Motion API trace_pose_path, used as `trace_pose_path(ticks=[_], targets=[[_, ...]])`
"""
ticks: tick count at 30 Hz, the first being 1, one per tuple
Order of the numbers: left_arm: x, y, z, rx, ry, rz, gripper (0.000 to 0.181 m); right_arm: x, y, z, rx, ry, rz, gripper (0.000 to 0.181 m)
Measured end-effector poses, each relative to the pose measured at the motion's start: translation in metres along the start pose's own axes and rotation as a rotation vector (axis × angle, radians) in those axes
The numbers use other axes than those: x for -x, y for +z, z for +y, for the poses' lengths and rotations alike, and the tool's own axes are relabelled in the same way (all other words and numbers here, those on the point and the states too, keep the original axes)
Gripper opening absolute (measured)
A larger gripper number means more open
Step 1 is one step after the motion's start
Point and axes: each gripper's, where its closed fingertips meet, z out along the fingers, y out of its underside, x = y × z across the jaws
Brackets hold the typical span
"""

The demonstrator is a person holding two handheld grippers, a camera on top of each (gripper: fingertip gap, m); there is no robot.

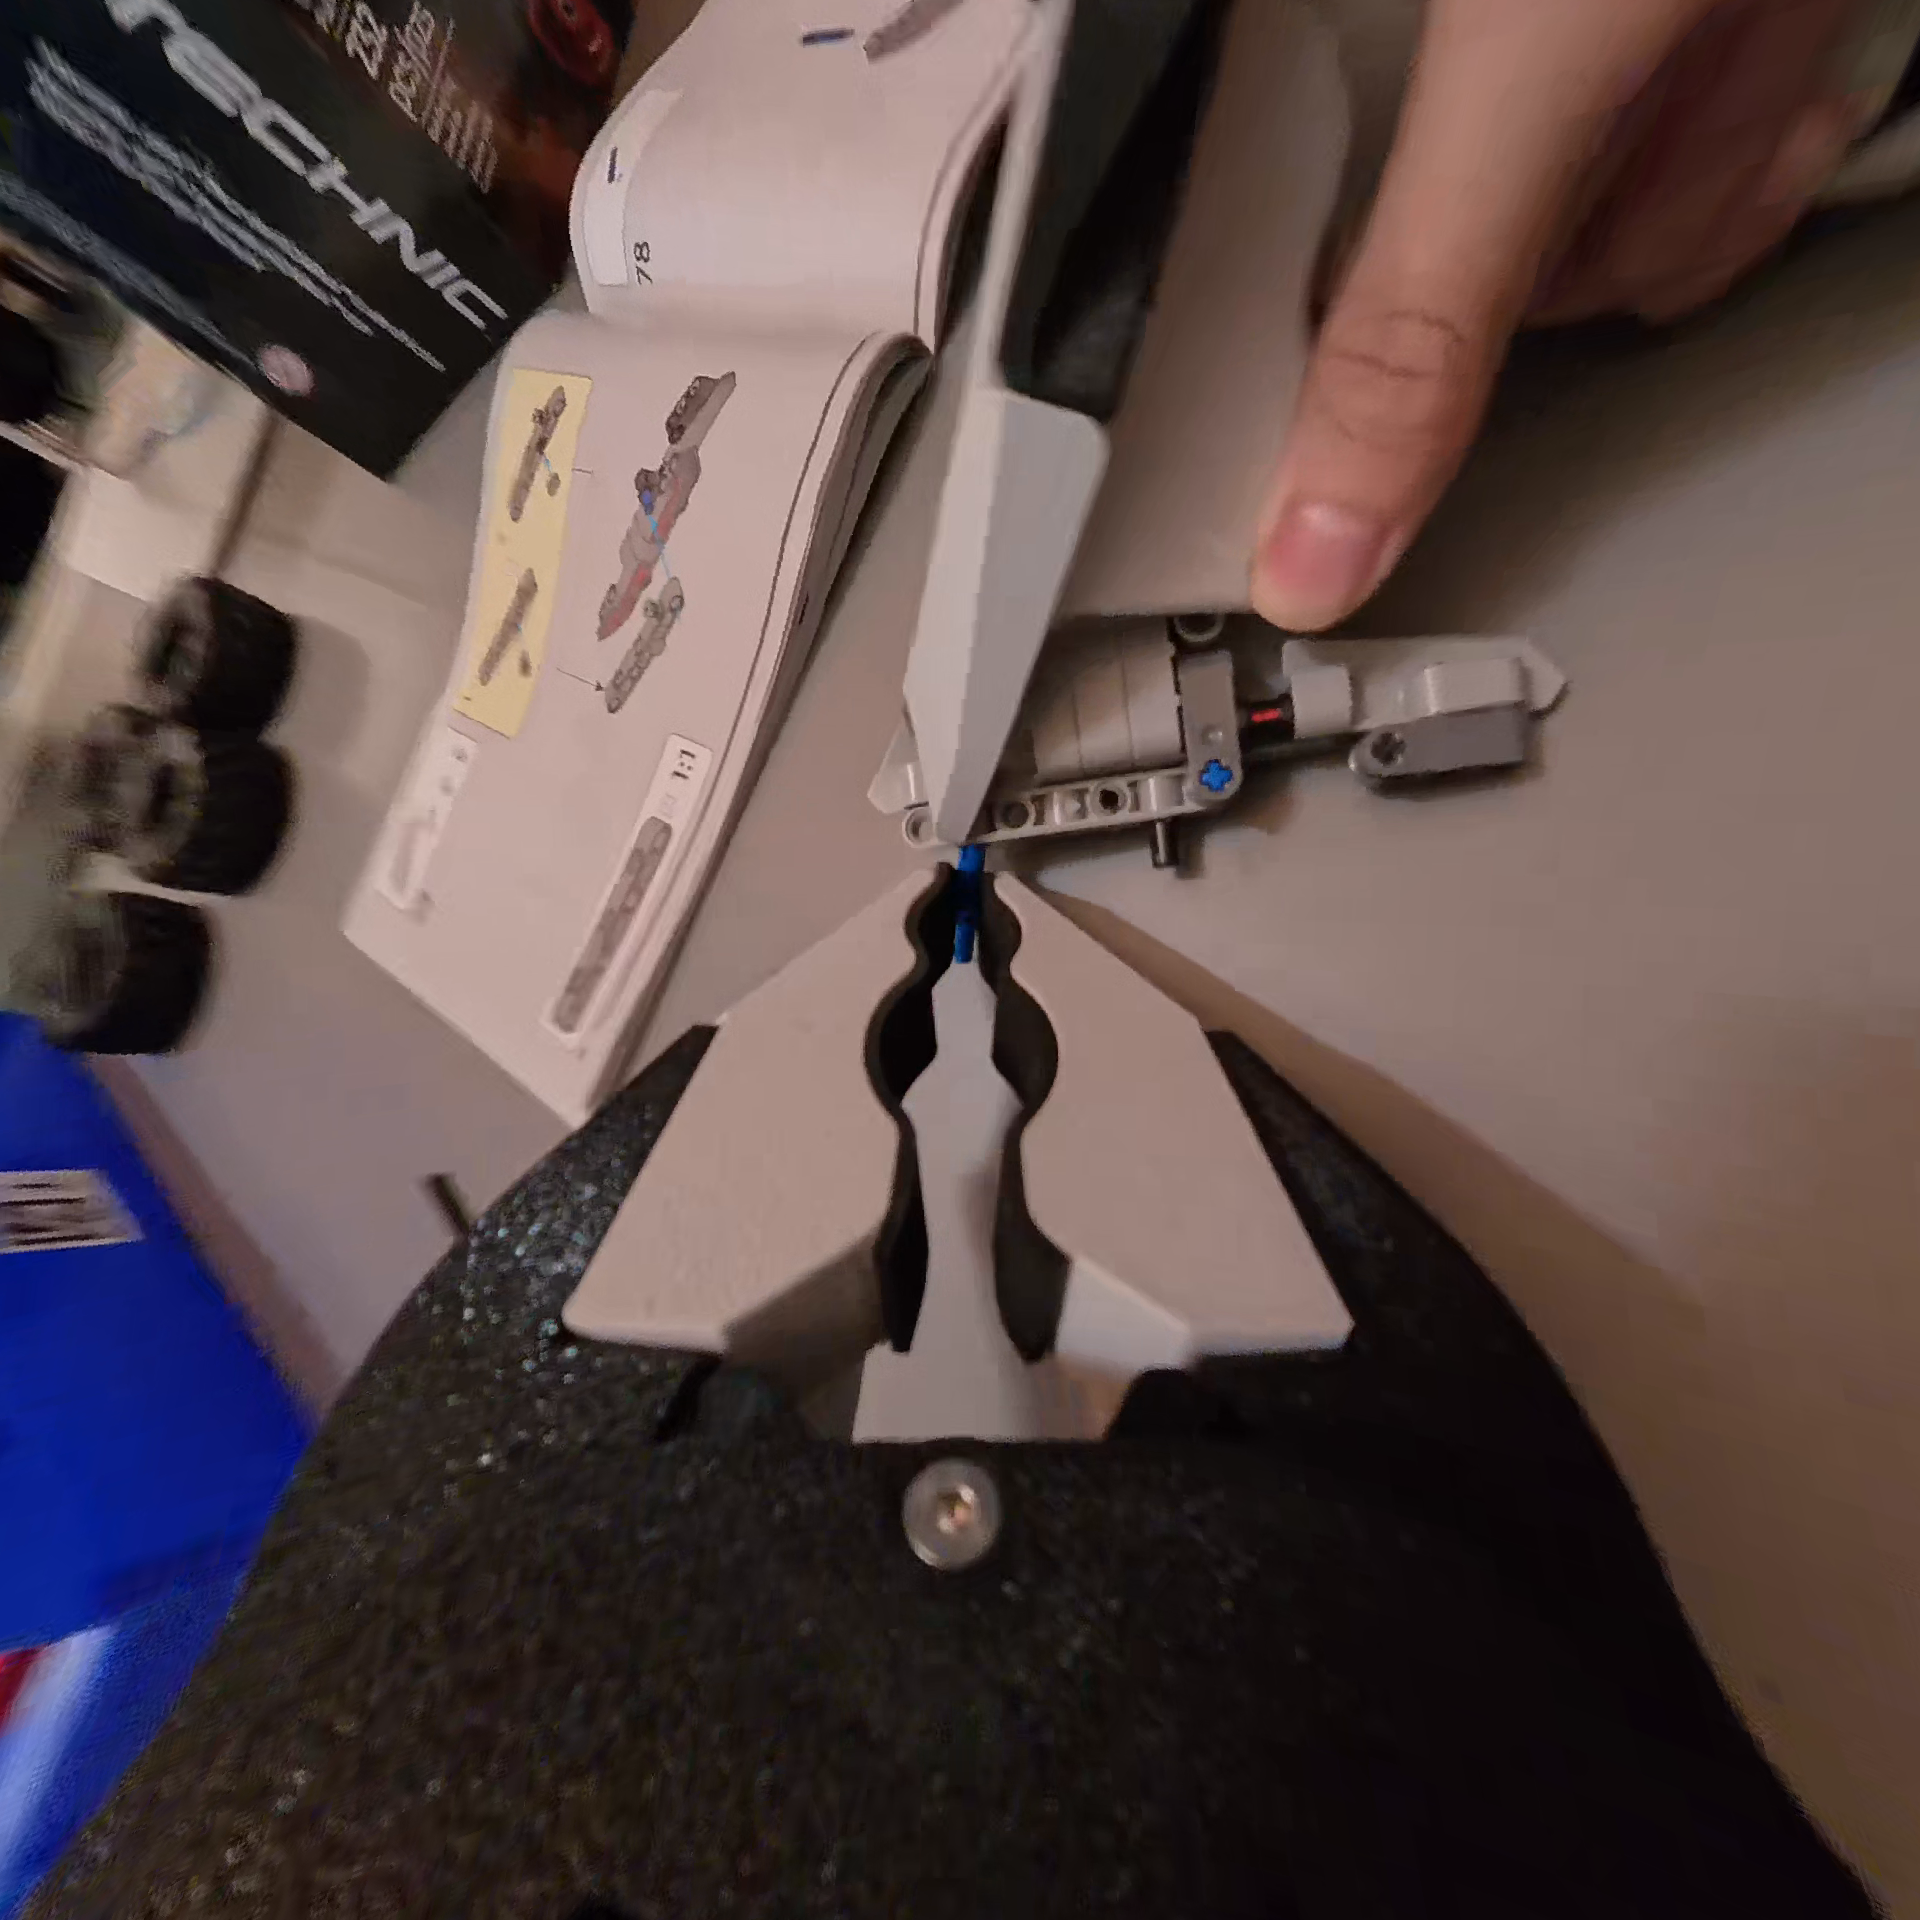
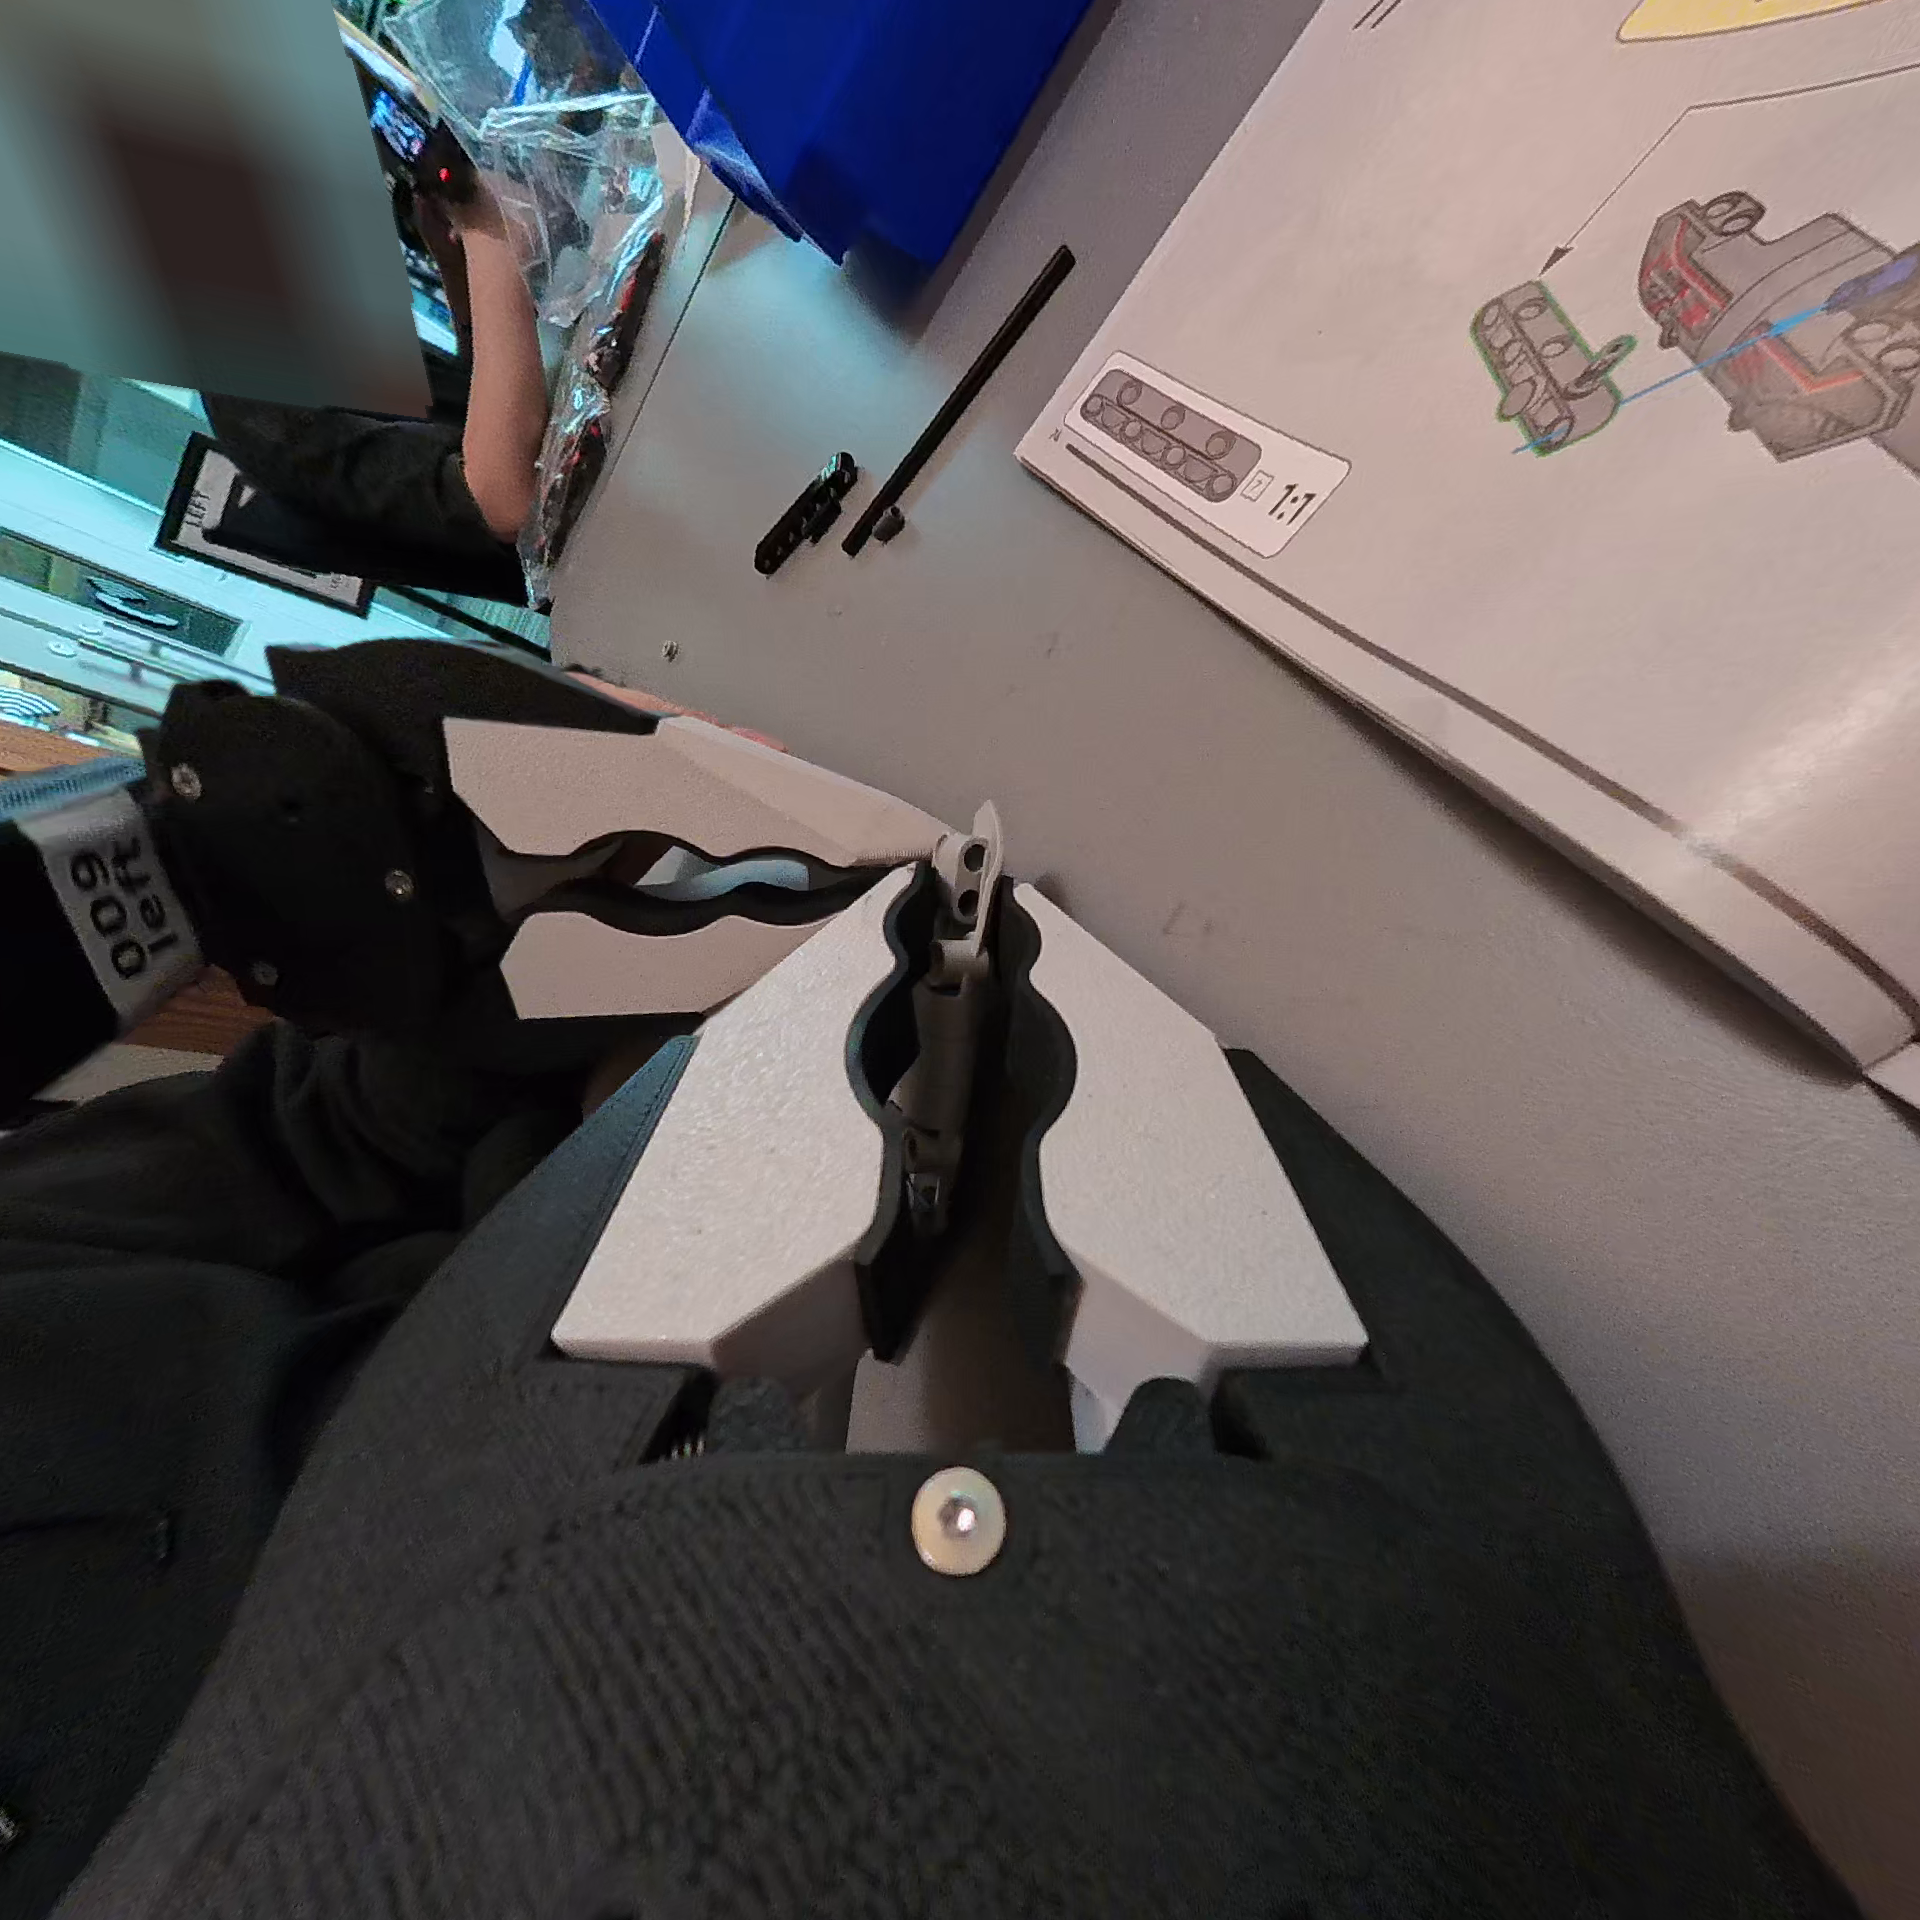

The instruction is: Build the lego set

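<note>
One grey sub-assembly point(image 1: 1195, 727) stands pinched in the right gripper point(image 2: 961, 904); the left gripper point(image 1: 966, 914), clamping a blue pin point(image 1: 966, 904), has it unseated; most building looks left.

left gripper point(image 1: 966, 883) jaws pinch pin point(image 1: 967, 906) at tips; assembly point(image 1: 1174, 727) just beyond tips, extending right, held in right gripper point(image 1: 987, 644) coming from above. manual point(image 1: 623, 582) left of jaws, box point(image 1: 270, 197) beyond it, wheels point(image 1: 197, 748) far left. hand point(image 1: 1455, 312) upper right of jaws.
</note>
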Motion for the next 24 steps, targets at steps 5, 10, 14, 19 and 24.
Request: trace_pose_path(ticks=[5, 10, 14, 19, 24], targets=[[-0.001, 0.000, -0.001, -0.080, -0.151, 0.129, 0.000, 0.002, 0.000, -0.001, -0.011, -0.007, -0.013, 0.011], [0.001, 0.002, -0.002, -0.077, -0.081, 0.054, 0.001, 0.001, -0.002, -0.004, -0.023, 0.034, -0.038, 0.011], [0.001, 0.003, 0.000, -0.091, -0.099, 0.059, 0.001, 0.006, -0.002, -0.003, -0.013, 0.022, -0.075, 0.015], [0.002, 0.002, -0.002, -0.110, -0.098, 0.053, 0.001, 0.013, -0.005, -0.005, -0.031, 0.025, -0.134, 0.030], [0.003, 0.003, -0.002, -0.109, -0.097, 0.047, 0.001, 0.013, -0.008, -0.007, -0.051, 0.045, -0.157, 0.021]])
